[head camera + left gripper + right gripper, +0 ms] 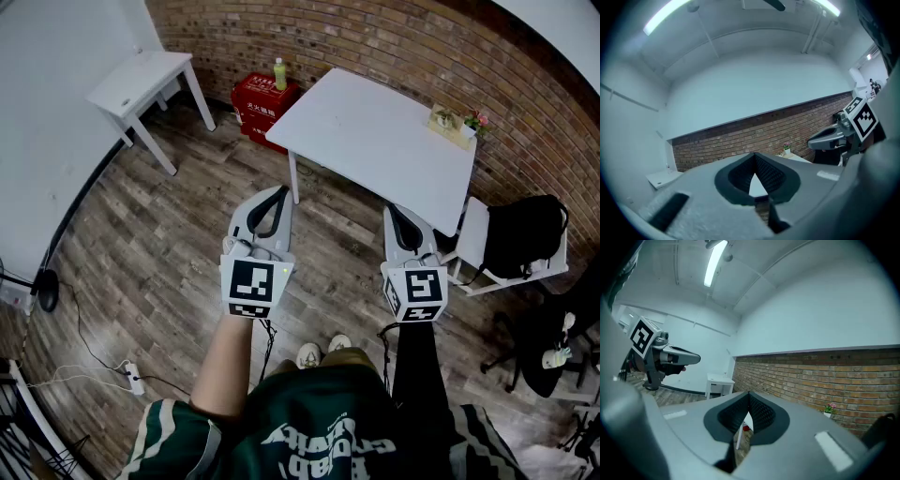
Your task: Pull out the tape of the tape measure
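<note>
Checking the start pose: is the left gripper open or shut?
Shut and empty: the left gripper has its tips meeting in its own view, nothing between them.

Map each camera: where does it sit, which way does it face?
Head view: on the person's head, steeply down at the white table; shows the person's shirt, left tongs and right tongs, both shut.
Left gripper view: rides the left tongs, level toward the brick wall; right tongs at its right.
Right gripper view: rides the right tongs, level toward that wall; left tongs at its left.
Both gripper views share the wall and the potted flower.
</note>
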`<state>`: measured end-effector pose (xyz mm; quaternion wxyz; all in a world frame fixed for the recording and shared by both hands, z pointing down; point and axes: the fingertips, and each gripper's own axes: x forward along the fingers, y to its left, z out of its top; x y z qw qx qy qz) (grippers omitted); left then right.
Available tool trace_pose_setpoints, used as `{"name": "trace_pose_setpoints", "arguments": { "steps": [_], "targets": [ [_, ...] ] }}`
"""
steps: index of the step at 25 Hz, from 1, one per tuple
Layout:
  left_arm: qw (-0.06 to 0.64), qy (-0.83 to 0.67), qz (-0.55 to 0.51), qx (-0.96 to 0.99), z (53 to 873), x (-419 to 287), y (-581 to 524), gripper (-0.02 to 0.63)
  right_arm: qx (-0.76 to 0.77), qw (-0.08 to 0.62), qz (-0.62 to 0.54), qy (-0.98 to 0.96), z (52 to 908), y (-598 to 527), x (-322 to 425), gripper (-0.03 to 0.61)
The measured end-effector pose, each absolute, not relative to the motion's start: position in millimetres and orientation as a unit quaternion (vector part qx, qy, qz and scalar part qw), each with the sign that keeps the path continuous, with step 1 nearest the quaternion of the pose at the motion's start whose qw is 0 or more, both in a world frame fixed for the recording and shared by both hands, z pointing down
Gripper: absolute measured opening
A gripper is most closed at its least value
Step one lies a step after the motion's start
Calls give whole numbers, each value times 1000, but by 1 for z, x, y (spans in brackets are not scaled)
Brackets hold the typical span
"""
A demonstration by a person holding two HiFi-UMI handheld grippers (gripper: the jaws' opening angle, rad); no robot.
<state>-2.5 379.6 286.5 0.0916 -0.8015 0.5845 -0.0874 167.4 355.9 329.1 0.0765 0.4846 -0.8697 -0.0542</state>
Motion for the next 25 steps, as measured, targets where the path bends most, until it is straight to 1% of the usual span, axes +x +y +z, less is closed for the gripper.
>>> {"name": "trace_pose_setpoints", "arguments": {
  "steps": [9, 15, 17, 18, 20, 21, 25],
  "targets": [
    [85, 585, -88, -802, 293, -2, 396, 6, 478, 84, -57, -872, 335, 374, 165, 14],
    [78, 597, -82, -794, 297, -7, 400, 7, 498, 71, -46, -863, 337, 376, 172, 15],
    [80, 601, -80, -791, 296, -8, 399, 6, 496, 67, -45, -865, 338, 375, 172, 72],
    [80, 600, -79, -792, 296, -7, 398, 6, 495, 65, -44, -865, 338, 373, 173, 74],
    [78, 594, -76, -797, 297, -4, 394, 87, 495, 60, -43, -866, 337, 368, 176, 78],
    [77, 592, -75, -798, 297, -2, 391, 107, 494, 58, -42, -866, 337, 365, 176, 81],
    [75, 592, -75, -799, 303, 0, 375, 114, 486, 55, -41, -871, 342, 348, 175, 91]
  ]
}}
